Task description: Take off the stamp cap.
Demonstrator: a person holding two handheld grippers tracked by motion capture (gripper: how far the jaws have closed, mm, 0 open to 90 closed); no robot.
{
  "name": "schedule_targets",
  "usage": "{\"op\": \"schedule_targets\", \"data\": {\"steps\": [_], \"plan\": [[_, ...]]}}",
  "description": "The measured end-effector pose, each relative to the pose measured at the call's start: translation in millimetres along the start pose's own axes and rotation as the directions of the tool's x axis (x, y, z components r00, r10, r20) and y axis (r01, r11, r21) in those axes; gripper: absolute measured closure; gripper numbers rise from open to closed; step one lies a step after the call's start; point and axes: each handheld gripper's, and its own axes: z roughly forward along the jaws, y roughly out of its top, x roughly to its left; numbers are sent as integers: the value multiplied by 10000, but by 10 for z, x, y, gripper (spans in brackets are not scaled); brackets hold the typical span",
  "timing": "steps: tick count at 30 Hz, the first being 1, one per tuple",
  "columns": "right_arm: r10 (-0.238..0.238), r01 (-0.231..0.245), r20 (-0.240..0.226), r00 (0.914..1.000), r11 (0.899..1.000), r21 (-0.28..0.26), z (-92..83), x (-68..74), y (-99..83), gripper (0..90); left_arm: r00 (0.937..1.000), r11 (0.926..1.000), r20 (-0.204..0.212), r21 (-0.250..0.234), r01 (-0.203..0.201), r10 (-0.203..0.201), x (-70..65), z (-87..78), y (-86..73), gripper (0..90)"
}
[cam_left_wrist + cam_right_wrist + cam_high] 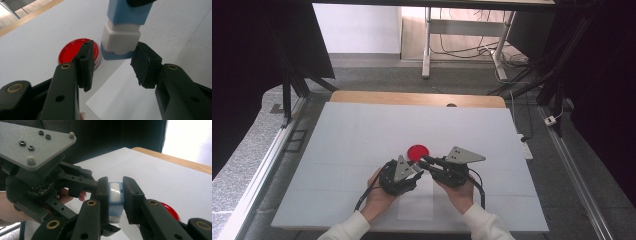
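Left gripper (111, 67) jaws part-spread, flanking white-and-blue stamp (122, 35) lower end, pads not yet touching. Right gripper (115, 197) pinching stamp's blue body, holding it above white sheet (120, 100). Centre left pads on white section, close squarely, keep right grip firm. Red ink pad (75, 48) just beside, on table (362, 135).

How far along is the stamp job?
Done: right gripper is clamped on the blue-and-white stamp. In hand: left gripper straddles its lower end, pads not touching. Left: nothing shows printed on the paper sheet; red ink pad sits open alongside.
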Motion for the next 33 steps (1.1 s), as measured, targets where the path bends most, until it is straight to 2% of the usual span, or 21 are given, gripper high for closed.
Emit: {"op": "schedule_targets", "data": {"steps": [15, 33], "plan": [[109, -109, 7, 9999, 9999, -45, 2, -6, -6, 756, 10000, 10000, 14, -30, -65, 65, -14, 4, -2, 609], [118, -118, 101, 9999, 9999, -15, 11, 5, -15, 757, 9997, 9996, 14, 114, -239, 239, -7, 14, -13, 637]]}}
